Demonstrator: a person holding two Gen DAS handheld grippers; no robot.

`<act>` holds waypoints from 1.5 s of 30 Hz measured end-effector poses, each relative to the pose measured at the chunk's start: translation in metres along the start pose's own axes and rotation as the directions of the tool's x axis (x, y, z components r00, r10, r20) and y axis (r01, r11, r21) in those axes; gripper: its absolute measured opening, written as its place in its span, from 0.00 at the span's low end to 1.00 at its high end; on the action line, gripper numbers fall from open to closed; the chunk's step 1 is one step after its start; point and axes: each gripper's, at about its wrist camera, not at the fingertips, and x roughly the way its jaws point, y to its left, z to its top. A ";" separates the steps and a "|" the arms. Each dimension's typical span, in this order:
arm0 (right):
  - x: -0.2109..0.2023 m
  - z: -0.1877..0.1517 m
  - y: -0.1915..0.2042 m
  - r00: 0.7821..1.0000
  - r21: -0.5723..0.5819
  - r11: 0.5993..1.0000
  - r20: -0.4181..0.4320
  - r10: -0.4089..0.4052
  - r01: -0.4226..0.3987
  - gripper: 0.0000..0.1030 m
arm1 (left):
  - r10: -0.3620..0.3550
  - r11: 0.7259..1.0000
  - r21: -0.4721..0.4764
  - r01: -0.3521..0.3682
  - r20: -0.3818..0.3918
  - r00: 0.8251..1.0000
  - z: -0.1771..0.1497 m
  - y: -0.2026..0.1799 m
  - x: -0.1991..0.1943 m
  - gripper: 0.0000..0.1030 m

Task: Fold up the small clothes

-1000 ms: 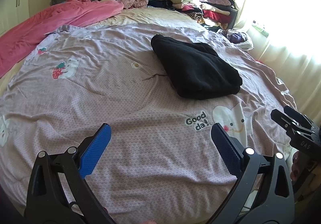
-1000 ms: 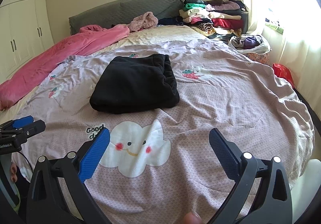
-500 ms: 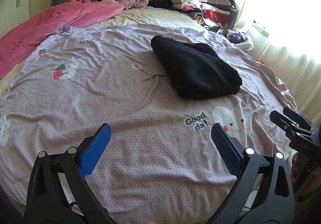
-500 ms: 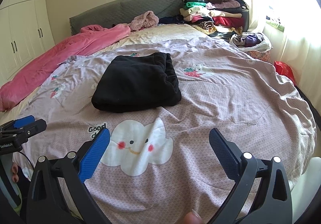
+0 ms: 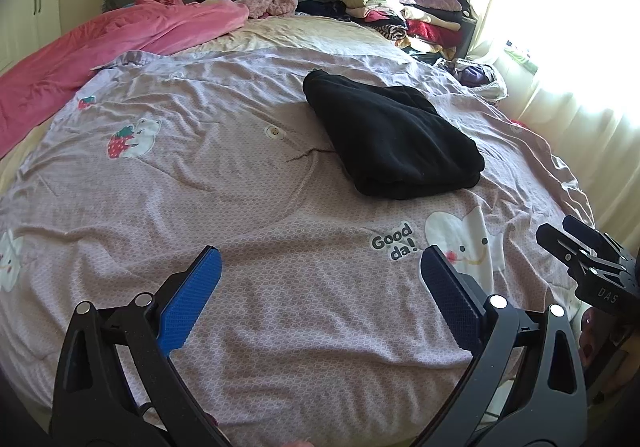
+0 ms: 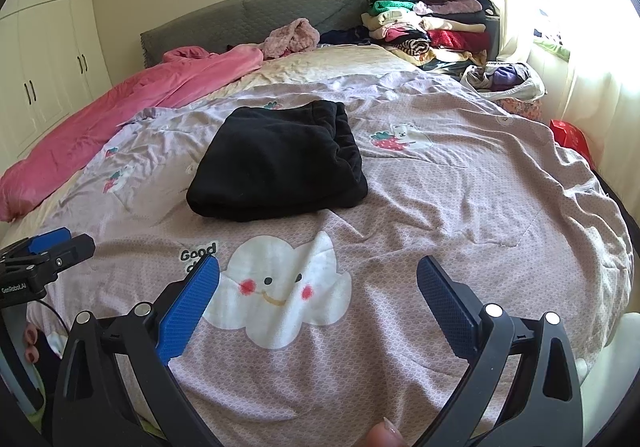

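- Since the earlier frame almost nothing has shifted — both views have only crept slightly.
- The left gripper [image 5: 320,271] hovers over the near edge of the lilac quilt [image 5: 240,183], fingers spread, holding nothing.
- The right gripper [image 6: 318,279] is likewise spread and empty above the cloud print [image 6: 280,287].
- The folded black garment [image 6: 276,163] lies mid-bed — well beyond both.

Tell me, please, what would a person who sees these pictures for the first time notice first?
The eye falls first on the black folded garment, dark against the pale lilac bedspread in the middle of the bed. Next comes the white smiling cloud print just in front of the open right gripper, and the long pink blanket along the left side. At the head of the bed, by the window, a pile of clothes is stacked.
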 end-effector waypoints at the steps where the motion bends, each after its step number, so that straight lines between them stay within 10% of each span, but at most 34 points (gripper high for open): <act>1: 0.000 0.000 0.000 1.000 0.001 1.000 0.000 0.001 -0.001 0.96 | 0.001 1.000 0.001 -0.001 0.000 1.000 0.000 0.000 0.000 0.91; 37: -0.006 0.000 -0.020 0.996 0.056 0.994 -0.001 -0.094 0.093 0.96 | 0.075 0.997 0.020 -0.074 -0.064 0.995 -0.005 0.009 0.012 0.91; 41: -0.021 -0.012 -0.062 0.960 0.163 0.947 0.003 -0.279 0.275 0.96 | 0.155 0.986 -0.047 -0.161 -0.112 0.982 -0.004 0.040 0.019 0.91; 45: -0.047 -0.039 -0.149 0.878 0.358 0.809 -0.076 -0.473 0.467 0.96 | 0.149 0.964 -0.204 -0.173 -0.125 0.981 0.014 0.108 0.016 0.91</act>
